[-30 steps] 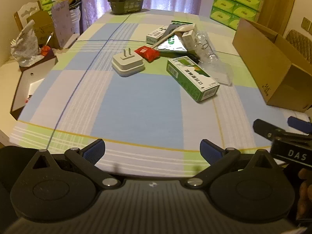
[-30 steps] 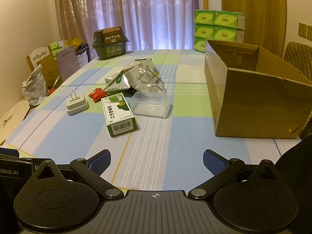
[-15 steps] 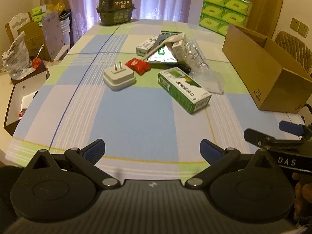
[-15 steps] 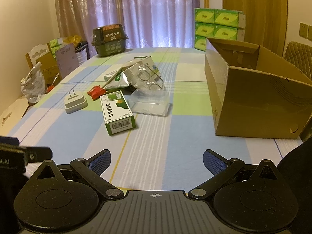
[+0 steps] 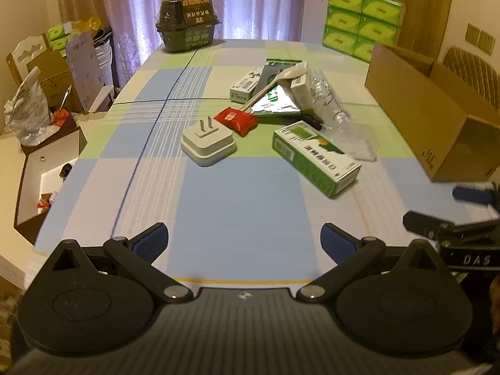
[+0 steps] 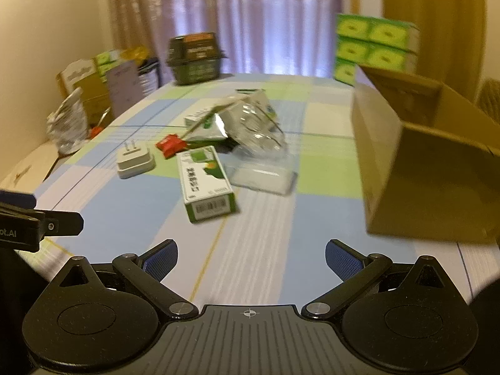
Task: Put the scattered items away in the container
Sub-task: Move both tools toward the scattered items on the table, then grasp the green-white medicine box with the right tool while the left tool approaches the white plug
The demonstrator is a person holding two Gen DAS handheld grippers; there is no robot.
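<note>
Scattered on the checked tablecloth lie a white plug adapter (image 5: 208, 142) (image 6: 135, 159), a red packet (image 5: 236, 119) (image 6: 170, 146), a green-and-white box (image 5: 315, 157) (image 6: 206, 183), a clear plastic tray (image 6: 262, 177), crumpled clear plastic (image 5: 326, 97) (image 6: 254, 125) and a foil pouch (image 5: 275, 101) with a white spoon (image 5: 275, 82). An open cardboard box (image 5: 428, 115) (image 6: 422, 162) stands at the right. My left gripper (image 5: 243, 242) is open above the near edge, empty. My right gripper (image 6: 251, 259) is open too, short of the green box.
A dark food container (image 5: 187, 25) sits at the table's far end. Green tissue packs (image 5: 362, 23) are stacked at the back right. Bags and cartons (image 5: 40, 93) crowd the floor left of the table. The other gripper's tips (image 5: 443, 218) show at the right.
Both grippers have moved forward over the table toward the items; the plug adapter and green box look nearer. The right view is now motion-blurred. Both stay open and empty.
</note>
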